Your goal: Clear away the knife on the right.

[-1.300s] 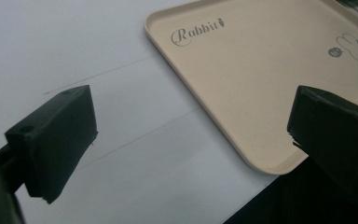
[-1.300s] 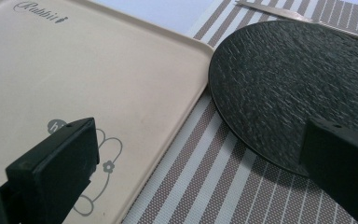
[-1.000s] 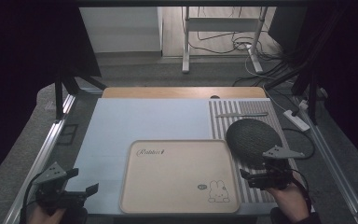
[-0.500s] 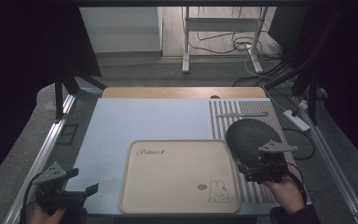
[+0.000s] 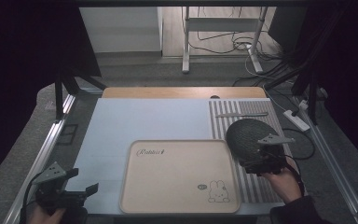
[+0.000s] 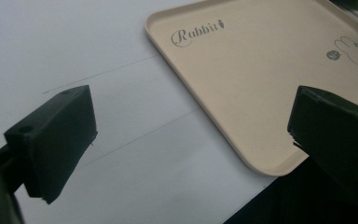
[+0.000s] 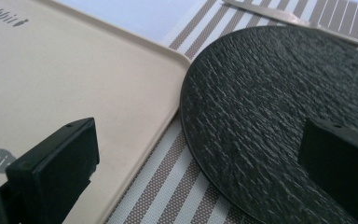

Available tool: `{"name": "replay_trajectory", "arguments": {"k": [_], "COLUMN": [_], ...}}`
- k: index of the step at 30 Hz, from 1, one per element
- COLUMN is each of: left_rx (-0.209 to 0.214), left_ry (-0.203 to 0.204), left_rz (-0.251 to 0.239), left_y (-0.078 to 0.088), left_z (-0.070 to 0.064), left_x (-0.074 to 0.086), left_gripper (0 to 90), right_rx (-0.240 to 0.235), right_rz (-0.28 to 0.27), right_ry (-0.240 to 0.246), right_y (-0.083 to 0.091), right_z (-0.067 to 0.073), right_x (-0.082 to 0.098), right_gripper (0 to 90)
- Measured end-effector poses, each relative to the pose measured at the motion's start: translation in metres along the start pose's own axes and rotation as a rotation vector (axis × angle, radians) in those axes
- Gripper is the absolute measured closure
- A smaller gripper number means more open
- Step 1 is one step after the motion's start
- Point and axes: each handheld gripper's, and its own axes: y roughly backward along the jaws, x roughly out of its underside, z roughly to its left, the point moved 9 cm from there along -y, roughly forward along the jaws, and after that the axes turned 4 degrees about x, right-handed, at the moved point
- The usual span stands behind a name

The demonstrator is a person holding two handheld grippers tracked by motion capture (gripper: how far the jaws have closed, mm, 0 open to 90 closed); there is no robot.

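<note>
A beige tray (image 5: 177, 177) with a rabbit drawing lies at the front middle of the table. Right of it a dark round textured plate (image 5: 246, 135) rests on a striped mat (image 5: 261, 116). My right gripper (image 5: 256, 164) hovers open at the plate's near edge; in the right gripper view the plate (image 7: 270, 112) spans the gap between the jaws, beside the tray's corner (image 7: 74, 84). My left gripper (image 5: 77, 193) stands open at the front left corner, and the left gripper view shows the tray (image 6: 261, 79) ahead to the right with nothing between the jaws.
A pale blue sheet (image 5: 144, 121) covers the table's left and middle. A slim metal utensil (image 5: 241, 114) lies on the striped mat behind the plate. Metal frame rails (image 5: 51, 140) run along both table sides, with cables (image 5: 303, 140) to the right.
My right gripper has moved forward, away from the table's front edge, up to the near edge of the dark plate. The left gripper has stayed put.
</note>
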Motion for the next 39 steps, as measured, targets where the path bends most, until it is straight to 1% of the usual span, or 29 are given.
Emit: {"name": "replay_trajectory", "arguments": {"k": [2,5,9,14,18,20,26,31,33,36,39], "left_rx": [0.0,0.0,0.001,0.002,0.002,0.002,0.001,0.003,0.003,0.003,0.003], "left_ry": [0.0,0.001,0.001,0.002,0.003,0.003,0.004,0.005,0.006,0.005,0.006], "left_rz": [0.0,0.0,0.0,0.0,-0.001,-0.001,-0.001,-0.002,-0.002,-0.002,-0.002], "left_y": [0.0,0.0,0.0,0.0,0.0,0.0,0.0,0.0,0.0,0.0,0.0], "left_z": [0.0,0.0,0.0,0.0,0.0,0.0,0.0,0.001,0.001,0.001,0.001], "left_x": [0.0,0.0,0.0,0.0,0.0,0.0,0.0,0.0,0.0,0.0,0.0], "left_gripper": [2.0,2.0,2.0,2.0,2.0,2.0,2.0,2.0,2.0,2.0,2.0], "right_rx": [0.002,0.021,0.027,0.03,0.045,0.048,0.048,0.016,0.025,0.045,0.052], "right_rz": [0.001,0.005,0.0,0.013,0.012,0.009,0.013,0.013,0.024,0.046,0.052], "right_ry": [0.0,0.01,0.012,0.024,0.028,0.021,-0.024,-0.063,-0.064,-0.045,-0.045], "right_y": [-0.003,-0.008,-0.015,-0.023,-0.028,-0.031,-0.041,-0.05,-0.053,-0.057,-0.061], "right_z": [-0.004,-0.01,-0.016,-0.024,-0.031,-0.035,-0.044,-0.047,-0.05,-0.054,-0.057], "right_x": [-0.001,-0.003,-0.006,-0.006,-0.008,-0.009,-0.012,-0.015,-0.016,-0.016,-0.017], "right_gripper": [0.0,0.0,0.0,0.0,0.0,0.0,0.0,0.0,0.0,0.0,0.0]}}
